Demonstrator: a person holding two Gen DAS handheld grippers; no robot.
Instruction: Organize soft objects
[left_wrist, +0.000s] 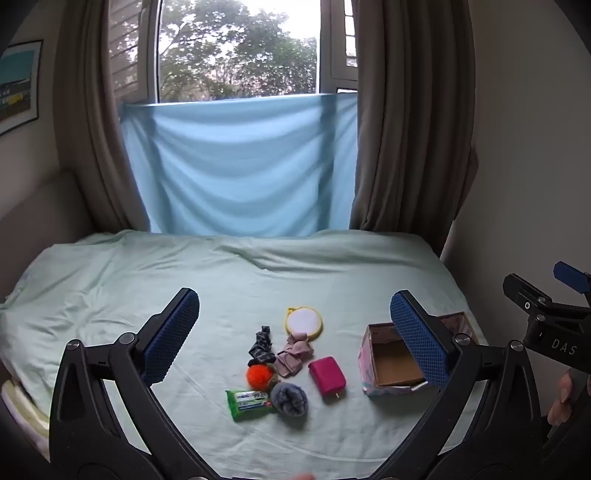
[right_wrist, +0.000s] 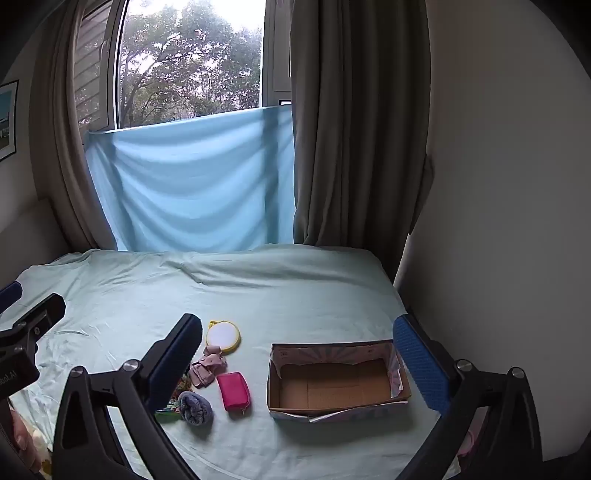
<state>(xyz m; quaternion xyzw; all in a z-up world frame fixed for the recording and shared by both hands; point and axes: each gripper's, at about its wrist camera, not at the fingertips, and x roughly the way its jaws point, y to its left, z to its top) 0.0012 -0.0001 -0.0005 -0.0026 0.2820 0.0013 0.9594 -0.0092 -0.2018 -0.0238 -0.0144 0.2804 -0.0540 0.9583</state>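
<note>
Item: soft goods, clustered near-centre on the bed (left_wrist: 110, 280).
- Grey-blue rolled sock (left_wrist: 290, 398), nearest; orange pompom (left_wrist: 258, 373); dark patterned sock (left_wrist: 263, 345); pink cloth (left_wrist: 293, 356), partly on what looks like a yellow-rimmed mirror (left_wrist: 304, 321).
- Cardboard box (right_wrist: 338, 380): right of the cluster, empty.
- Left tool (left_wrist: 295, 339) and right tool (right_wrist: 299, 360): jaws wide apart, nothing held, both above the bed.

Handling: take the rolled sock first, descend straddling it, pinch mid-bulk, avoid snagging the sheet.
</note>
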